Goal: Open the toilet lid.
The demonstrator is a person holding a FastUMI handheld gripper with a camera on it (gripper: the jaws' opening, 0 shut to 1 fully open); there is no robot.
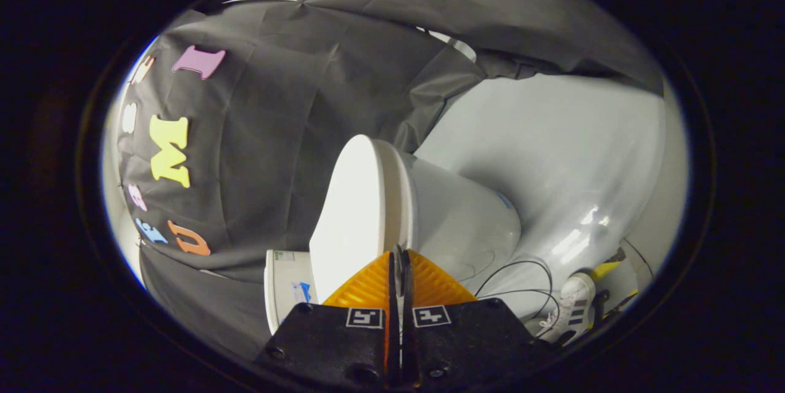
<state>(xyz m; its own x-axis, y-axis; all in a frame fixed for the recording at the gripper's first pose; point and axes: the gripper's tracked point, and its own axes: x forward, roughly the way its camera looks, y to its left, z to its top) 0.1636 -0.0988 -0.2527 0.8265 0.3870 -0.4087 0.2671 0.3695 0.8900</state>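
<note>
Just ahead of closed, empty fingers (402, 258): toilet lid (352, 215), stiff, smooth, likely slippery plastic, hinged; take it at the front rim

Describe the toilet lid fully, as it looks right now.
The toilet lid is a white, smooth, oval panel that looks like plastic. It lies closed on the seat rim above the bowl, just ahead of the gripper. The view is rolled, so the lid appears on edge. The gripper's fingers are nearly together at the lid's front edge; contact is unclear.
</note>
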